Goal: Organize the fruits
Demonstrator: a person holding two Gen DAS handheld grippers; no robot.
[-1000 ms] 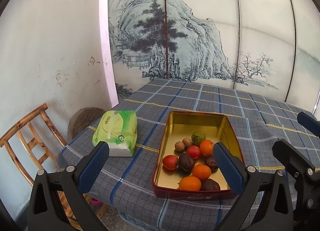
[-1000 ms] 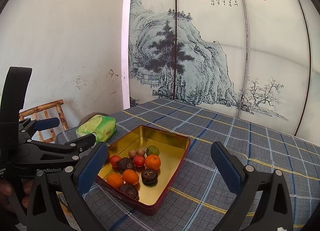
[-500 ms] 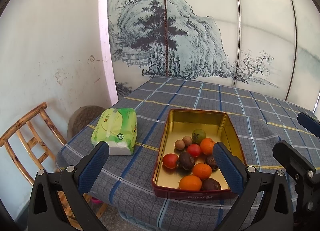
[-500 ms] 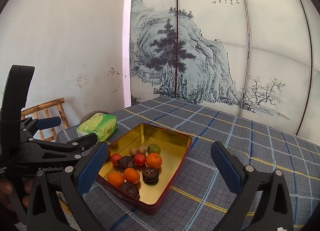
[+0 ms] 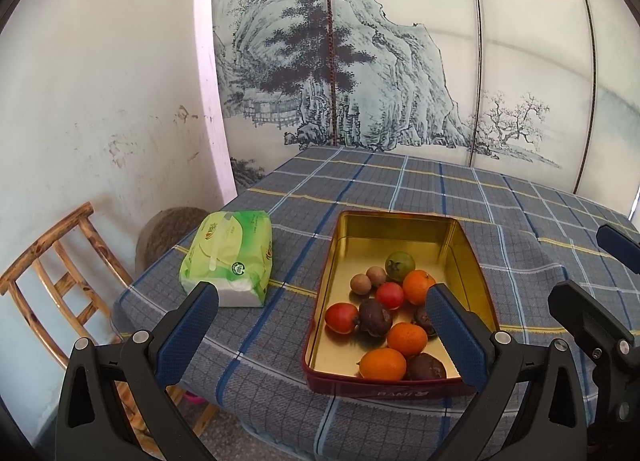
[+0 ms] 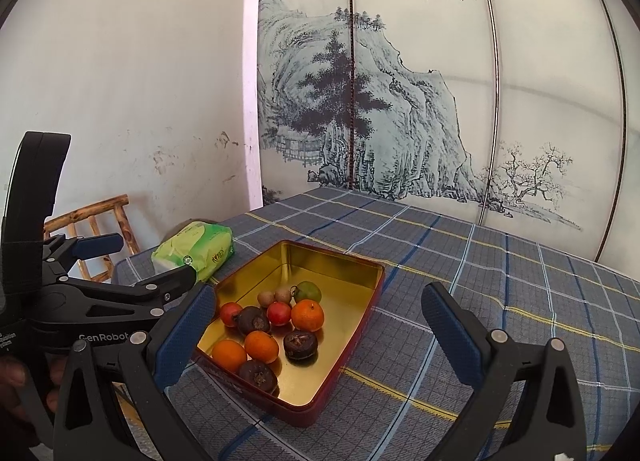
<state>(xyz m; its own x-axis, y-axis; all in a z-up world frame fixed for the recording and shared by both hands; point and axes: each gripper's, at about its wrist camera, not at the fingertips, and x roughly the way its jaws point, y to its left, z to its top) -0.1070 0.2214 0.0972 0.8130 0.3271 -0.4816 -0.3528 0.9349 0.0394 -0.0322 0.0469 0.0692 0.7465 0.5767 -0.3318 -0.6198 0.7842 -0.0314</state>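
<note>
A red tin tray (image 5: 394, 221) with a gold inside sits on the checked tablecloth. It holds oranges (image 5: 407, 338), red fruits (image 5: 341, 317), dark brown fruits (image 5: 375, 317), two small tan fruits (image 5: 360, 284) and a green fruit (image 5: 399, 264), all bunched at its near end. My left gripper (image 5: 322, 303) hovers open before the tray's near left corner, gripping nothing. My right gripper (image 6: 320, 301) is open too, and the tray (image 6: 332, 257) with its fruits (image 6: 307, 315) lies between its fingers in that view. The left gripper (image 6: 138, 259) shows at the left there.
A green tissue pack (image 5: 228, 257) lies left of the tray near the table's corner. Beyond the left table edge are a wooden chair (image 5: 52, 261) and a round brown stool (image 5: 168, 229). A painted screen (image 5: 400, 81) stands behind the table. Bare cloth (image 6: 500, 281) stretches right of the tray.
Both views have drifted only slightly, with the tray sitting a touch higher in frame. The fruits have not moved and both grippers stay open.
</note>
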